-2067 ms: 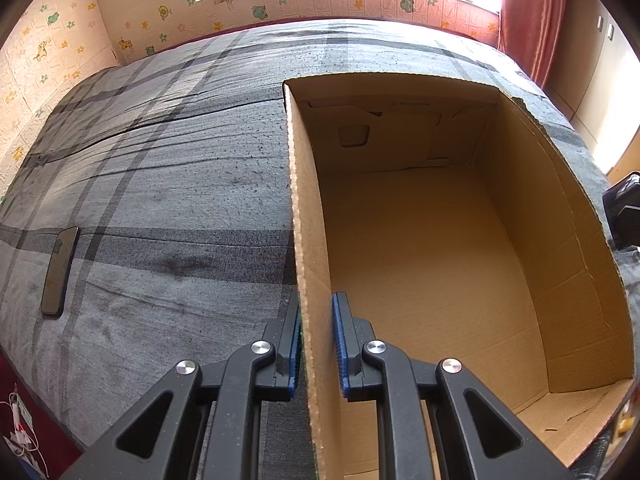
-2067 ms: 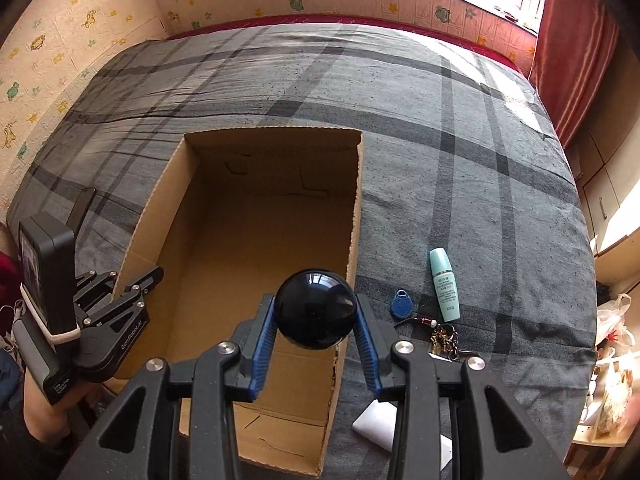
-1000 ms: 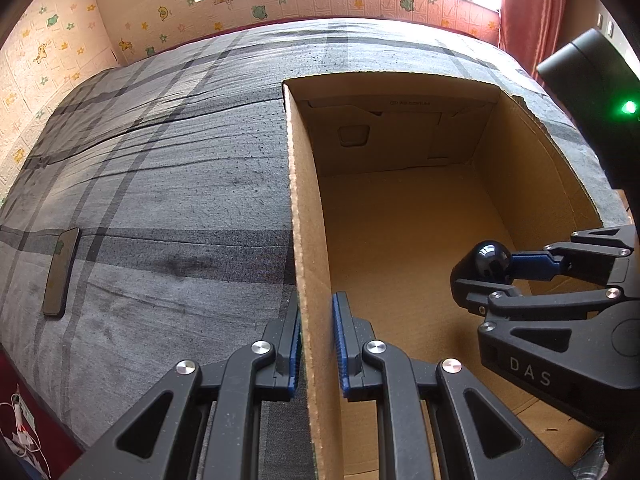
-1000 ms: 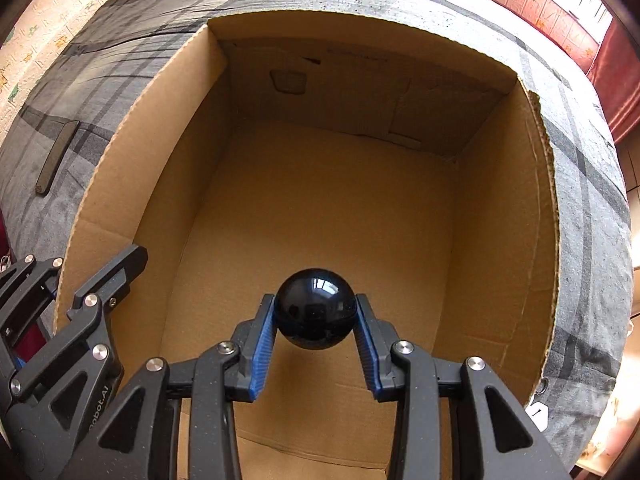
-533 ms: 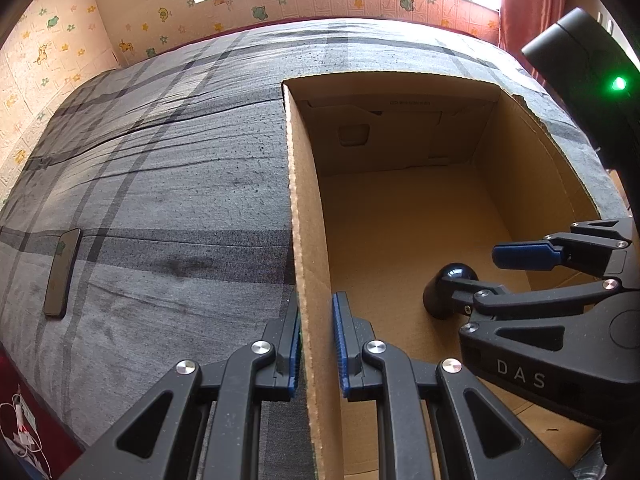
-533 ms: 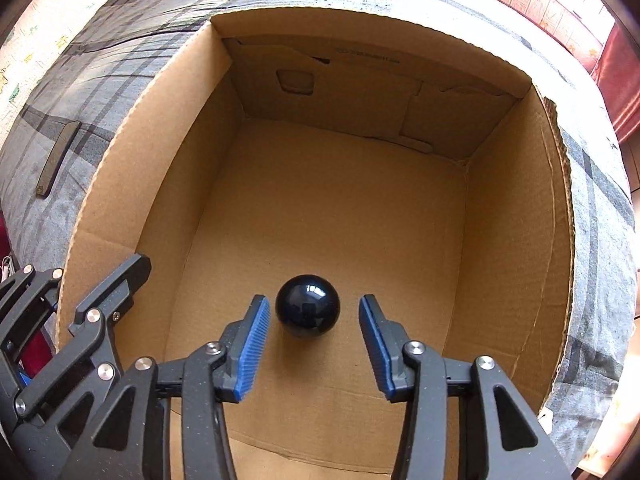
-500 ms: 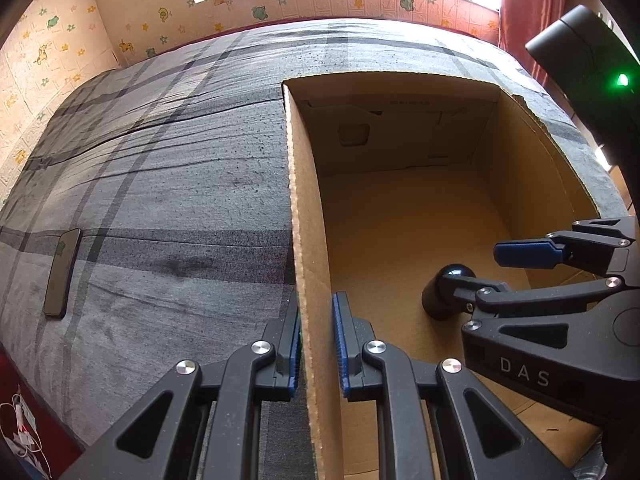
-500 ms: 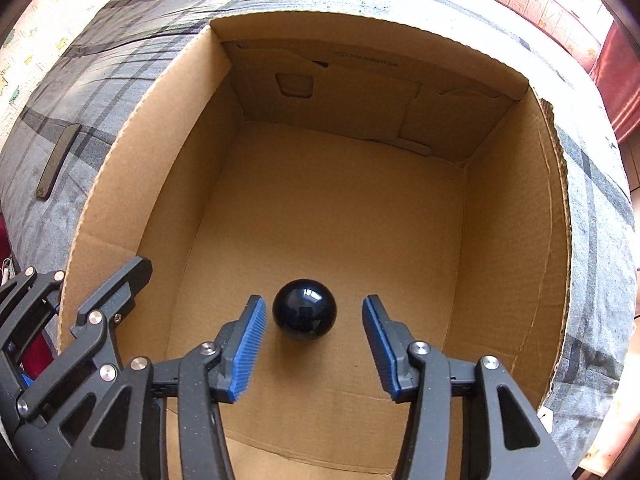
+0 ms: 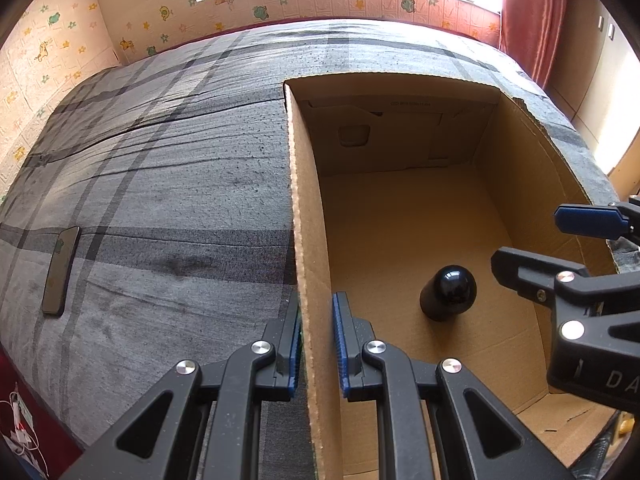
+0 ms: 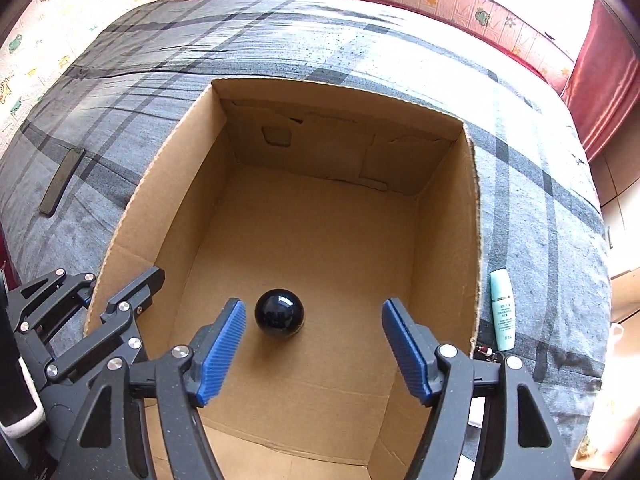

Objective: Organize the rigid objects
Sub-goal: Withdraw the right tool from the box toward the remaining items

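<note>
A glossy black ball-topped object rests on the floor of the open cardboard box, near the front. My right gripper hangs above it with its jaws opening wide. The blue pads stand apart from the object and nothing is pressed between them. My left gripper is shut on the box's left wall, one pad inside and one outside.
The box sits on a grey plaid bedspread. A dark phone lies left of the box. A pale green tube and some keys lie right of it. A red curtain hangs far right.
The right gripper let go of the black object, which now rests on the box floor. Its jaws spread wider and it lifted away. The left gripper kept its hold on the wall.
</note>
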`<action>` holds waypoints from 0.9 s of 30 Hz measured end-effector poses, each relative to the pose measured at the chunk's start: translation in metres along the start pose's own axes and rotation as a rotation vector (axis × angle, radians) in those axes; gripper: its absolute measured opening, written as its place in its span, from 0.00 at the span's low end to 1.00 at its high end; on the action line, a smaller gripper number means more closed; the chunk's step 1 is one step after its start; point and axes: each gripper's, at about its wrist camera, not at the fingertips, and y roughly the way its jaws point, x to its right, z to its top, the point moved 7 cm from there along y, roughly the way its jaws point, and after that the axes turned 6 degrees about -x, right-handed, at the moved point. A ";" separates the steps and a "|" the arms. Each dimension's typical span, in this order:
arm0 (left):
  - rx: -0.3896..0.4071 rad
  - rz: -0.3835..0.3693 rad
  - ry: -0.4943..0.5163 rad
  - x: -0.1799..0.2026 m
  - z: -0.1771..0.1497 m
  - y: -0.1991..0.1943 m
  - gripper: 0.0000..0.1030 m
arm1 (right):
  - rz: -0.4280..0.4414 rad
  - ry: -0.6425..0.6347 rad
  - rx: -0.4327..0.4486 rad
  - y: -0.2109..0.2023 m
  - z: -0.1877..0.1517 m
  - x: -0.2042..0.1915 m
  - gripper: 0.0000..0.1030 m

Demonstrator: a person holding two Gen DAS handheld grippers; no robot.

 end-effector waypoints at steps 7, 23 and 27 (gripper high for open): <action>0.000 0.007 0.005 0.000 0.000 0.001 0.15 | 0.010 0.052 0.064 -0.023 -0.002 0.013 0.77; -0.002 0.013 0.009 0.002 0.000 0.001 0.15 | 0.031 0.171 0.105 -0.061 -0.027 0.084 1.00; -0.002 0.016 0.011 0.003 0.001 0.001 0.15 | 0.007 0.214 0.111 -0.068 -0.039 0.113 1.00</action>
